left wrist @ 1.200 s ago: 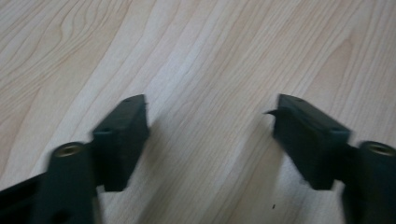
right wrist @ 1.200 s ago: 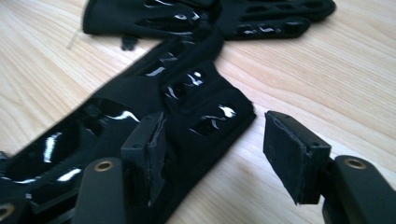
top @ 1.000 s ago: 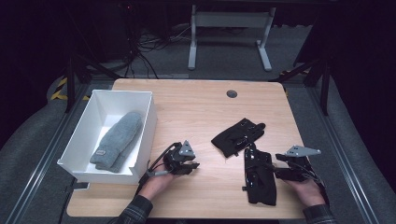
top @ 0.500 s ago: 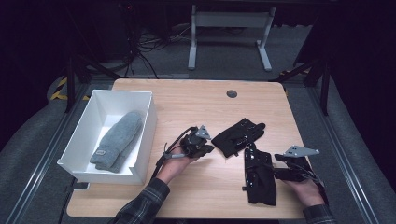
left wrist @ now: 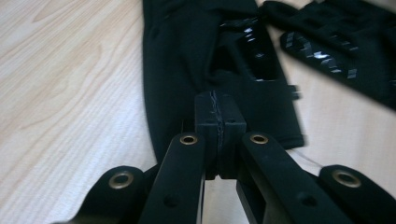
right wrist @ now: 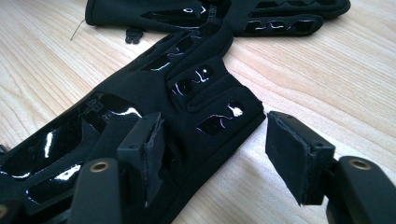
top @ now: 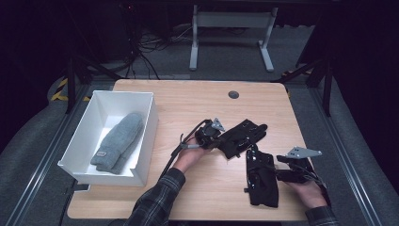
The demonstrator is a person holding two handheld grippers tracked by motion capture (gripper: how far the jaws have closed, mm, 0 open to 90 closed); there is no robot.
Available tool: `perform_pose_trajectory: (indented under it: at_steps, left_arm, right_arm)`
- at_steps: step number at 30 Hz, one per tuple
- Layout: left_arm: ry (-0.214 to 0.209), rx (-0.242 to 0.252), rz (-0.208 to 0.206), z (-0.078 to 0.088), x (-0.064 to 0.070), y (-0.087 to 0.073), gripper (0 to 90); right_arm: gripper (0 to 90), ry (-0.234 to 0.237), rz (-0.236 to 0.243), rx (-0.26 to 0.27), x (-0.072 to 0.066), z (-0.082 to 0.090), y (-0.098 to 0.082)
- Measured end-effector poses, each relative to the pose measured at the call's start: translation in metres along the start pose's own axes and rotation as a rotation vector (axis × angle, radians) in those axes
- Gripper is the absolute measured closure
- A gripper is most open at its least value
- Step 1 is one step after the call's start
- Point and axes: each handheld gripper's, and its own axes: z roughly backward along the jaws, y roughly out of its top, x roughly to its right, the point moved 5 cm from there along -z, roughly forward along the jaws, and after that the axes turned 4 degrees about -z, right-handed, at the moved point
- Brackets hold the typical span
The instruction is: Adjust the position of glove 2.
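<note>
beside the black gloves (top: 244, 136), a white bin (top: 141, 136) holds a grey mitten (top: 117, 141).

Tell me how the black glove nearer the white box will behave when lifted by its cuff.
The black glove lies flat and creased on the table, so it will probably hang limp. Thin fabric suggests it is light. Its glossy patches might slip; the left gripper sits shut at the cloth cuff instead.

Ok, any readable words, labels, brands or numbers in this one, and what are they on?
None legible.
Grey mitten in the white box: a small tag near the cuff, too small to read.
Black gloves: glossy patches with a faint emblem, unreadable.
</note>
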Motion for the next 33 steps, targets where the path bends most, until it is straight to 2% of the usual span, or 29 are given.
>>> perform_pose_trajectory:
  at_steps: [2, 4, 8, 10, 13, 16, 22, 28, 33]
  left_arm:
    - [0.003, -0.032, 0.0, -0.007, -0.002, -0.005, 89.9]
    - [-0.006, -0.025, 0.013, -0.007, -0.002, -0.008, 90.0]
    - [-0.003, -0.035, 0.005, -0.001, 0.001, -0.014, 90.0]
    - [-0.005, -0.039, 0.006, 0.002, 0.004, -0.018, 90.0]
    - [-0.021, -0.037, 0.034, 0.01, 0.008, -0.026, 90.0]
    - [-0.029, -0.05, 0.036, 0.016, 0.012, -0.032, 90.0]
    - [-0.041, -0.076, 0.031, 0.027, 0.023, -0.043, 90.0]
    - [-0.06, -0.1, 0.01, 0.041, 0.034, -0.057, 90.0]
    - [-0.044, -0.111, 0.011, 0.054, 0.039, -0.07, 90.0]
  right_arm:
    - [38.0, 0.001, 0.001, 0.0, 0.0, 0.0, 0.0]
    - [38.0, 0.0, 0.001, 0.0, 0.0, 0.0, 0.0]
    - [37.3, -0.001, 0.001, 0.0, 0.0, 0.0, 0.0]
    - [37.2, -0.002, 0.002, 0.002, 0.0, 0.0, 0.0]
    - [37.0, -0.001, 0.003, 0.001, 0.0, 0.0, 0.0]
    - [36.9, 0.0, 0.005, 0.004, 0.0, 0.001, 0.0]
    - [36.7, 0.004, 0.006, 0.008, 0.0, 0.002, 0.001]
    - [36.4, 0.006, 0.01, 0.01, -0.001, 0.002, 0.001]
    - [36.4, 0.007, 0.01, 0.011, -0.001, 0.002, 0.001]
